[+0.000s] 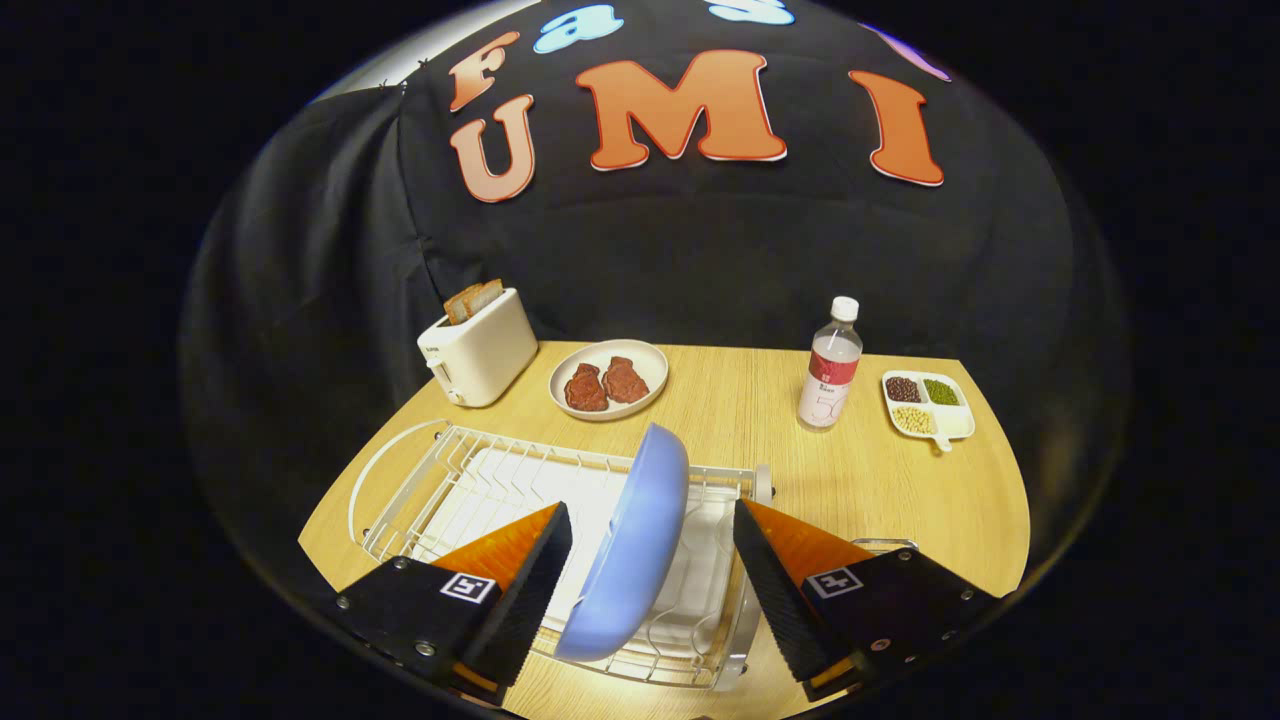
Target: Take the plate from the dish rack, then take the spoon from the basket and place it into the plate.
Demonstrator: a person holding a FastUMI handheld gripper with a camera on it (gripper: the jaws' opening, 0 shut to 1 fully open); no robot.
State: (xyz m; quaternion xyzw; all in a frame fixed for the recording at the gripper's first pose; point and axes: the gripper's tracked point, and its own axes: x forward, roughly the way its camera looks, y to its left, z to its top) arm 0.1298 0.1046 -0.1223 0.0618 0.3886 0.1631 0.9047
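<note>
A light blue plate (635, 545) stands on its edge in the white wire dish rack (470, 480), leaning a little to the left. My gripper (652, 520) is open, one finger on each side of the plate; there is a gap between each finger and the plate, narrower on the left. The rack sits on a wooden table (880, 490). A metal rim (885, 545) peeks out behind the right finger; I cannot tell what it belongs to.
At the back of the table stand a white toaster (478, 345) with bread slices, a pale plate with two pieces of meat (607, 378), a clear bottle (830, 365) and a small divided dish of beans (927, 402). Black cloth walls close the booth behind.
</note>
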